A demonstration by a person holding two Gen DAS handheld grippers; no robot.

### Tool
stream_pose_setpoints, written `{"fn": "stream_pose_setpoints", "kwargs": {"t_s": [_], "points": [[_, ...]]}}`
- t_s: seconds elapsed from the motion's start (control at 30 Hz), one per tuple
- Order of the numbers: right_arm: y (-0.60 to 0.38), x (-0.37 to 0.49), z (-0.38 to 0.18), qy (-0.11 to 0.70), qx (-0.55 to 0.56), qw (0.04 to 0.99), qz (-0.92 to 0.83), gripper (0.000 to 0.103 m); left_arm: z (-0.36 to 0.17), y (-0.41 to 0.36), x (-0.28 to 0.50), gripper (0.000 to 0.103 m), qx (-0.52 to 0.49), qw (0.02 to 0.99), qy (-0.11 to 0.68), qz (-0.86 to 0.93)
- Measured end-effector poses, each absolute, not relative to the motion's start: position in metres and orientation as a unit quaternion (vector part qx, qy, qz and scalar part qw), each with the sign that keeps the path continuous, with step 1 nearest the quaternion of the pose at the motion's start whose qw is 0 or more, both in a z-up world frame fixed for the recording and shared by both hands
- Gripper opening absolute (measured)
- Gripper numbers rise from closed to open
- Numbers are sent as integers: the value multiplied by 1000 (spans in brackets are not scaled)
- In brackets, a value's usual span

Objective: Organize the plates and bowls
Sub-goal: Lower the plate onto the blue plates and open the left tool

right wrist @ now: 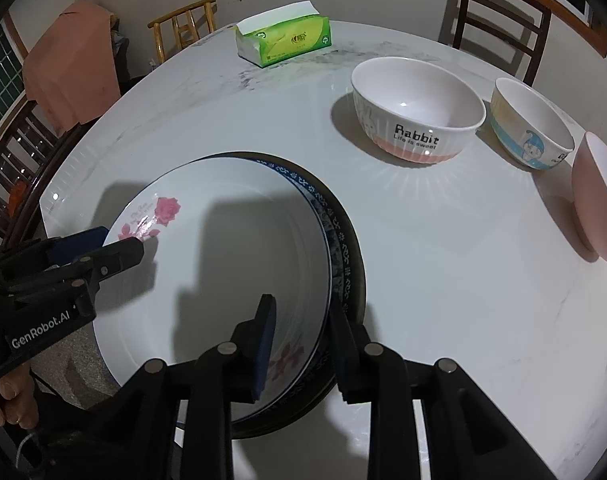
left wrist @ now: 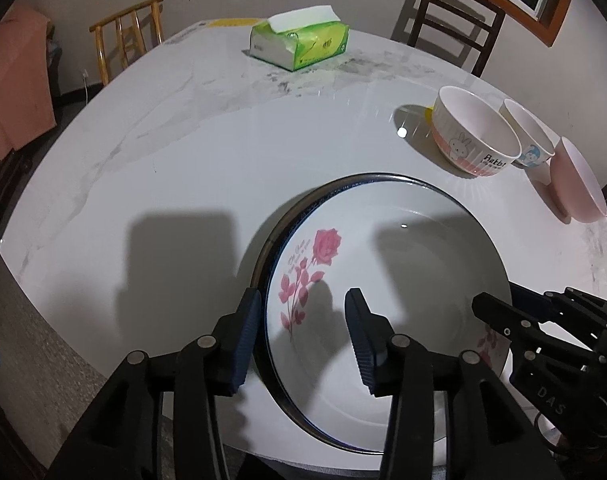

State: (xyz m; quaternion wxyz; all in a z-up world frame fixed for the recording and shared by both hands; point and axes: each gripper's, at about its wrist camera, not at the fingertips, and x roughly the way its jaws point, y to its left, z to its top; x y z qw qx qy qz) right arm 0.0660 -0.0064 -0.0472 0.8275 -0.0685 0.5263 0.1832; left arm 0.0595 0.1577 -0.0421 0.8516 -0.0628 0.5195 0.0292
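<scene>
A white plate with pink roses [left wrist: 387, 280] [right wrist: 223, 264] lies on top of a blue-patterned plate [right wrist: 339, 248] and a dark one at the table's near edge. My left gripper [left wrist: 303, 340] is open, its fingers astride the rose plate's left rim. My right gripper [right wrist: 303, 344] is open, its fingers astride the stack's right rim; it also shows in the left wrist view [left wrist: 503, 320]. The left gripper shows in the right wrist view [right wrist: 115, 248]. A Rabbit bowl [right wrist: 417, 110] [left wrist: 473, 132], a blue cartoon bowl [right wrist: 531, 124] [left wrist: 527, 136] and a pink bowl [right wrist: 597, 200] [left wrist: 577, 180] stand to the right.
A green tissue pack [left wrist: 299, 40] [right wrist: 283, 38] lies at the far side of the round white table [left wrist: 183, 168]. Wooden chairs [left wrist: 127, 36] [right wrist: 499, 12] stand around the table. An orange cloth [right wrist: 71, 64] hangs at the left.
</scene>
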Motion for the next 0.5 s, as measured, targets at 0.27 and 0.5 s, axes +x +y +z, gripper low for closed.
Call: {"fn": "stream_pose_setpoints", "kwargs": {"t_s": [0.27,0.5], "points": [[-5,64,-45,522,-72,830,182,27,-38,157,57,44,-68,860,505,34],[-17,60,-33,501,-60,845,175,28,-32,151,58,50,-63,867,493,40]]}}
